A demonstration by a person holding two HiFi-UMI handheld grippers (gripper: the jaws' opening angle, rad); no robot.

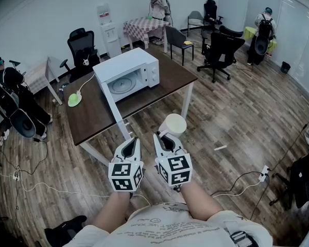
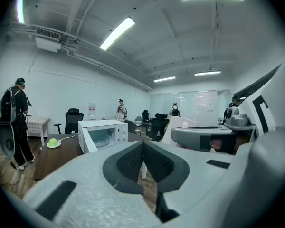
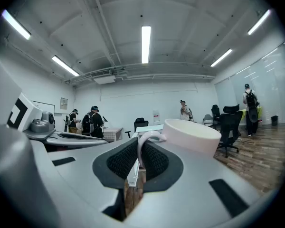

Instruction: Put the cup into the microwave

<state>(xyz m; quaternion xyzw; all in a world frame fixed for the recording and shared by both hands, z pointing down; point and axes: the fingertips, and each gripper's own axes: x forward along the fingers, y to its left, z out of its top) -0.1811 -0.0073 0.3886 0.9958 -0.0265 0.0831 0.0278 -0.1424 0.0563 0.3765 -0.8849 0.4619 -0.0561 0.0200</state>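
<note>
White cup [image 1: 174,124], white microwave [image 1: 124,66], dark brown table [image 1: 95,113]

A brown table [image 1: 95,118] stands on the wood floor [image 1: 242,112]. At its left end a green rounded thing [image 1: 74,98] sits on a white dish. Far beyond the table are a black office chair [image 1: 83,50], a water dispenser [image 1: 109,34] and a checkered table [image 1: 144,27] with a person [image 1: 158,4] just behind it. To the right stands another black chair [image 1: 222,48]. A power strip [image 1: 264,173] lies near right.

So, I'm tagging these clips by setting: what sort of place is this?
Probably an office-type room: swivel chairs, a water dispenser, and a microwave on a plain table.
</note>
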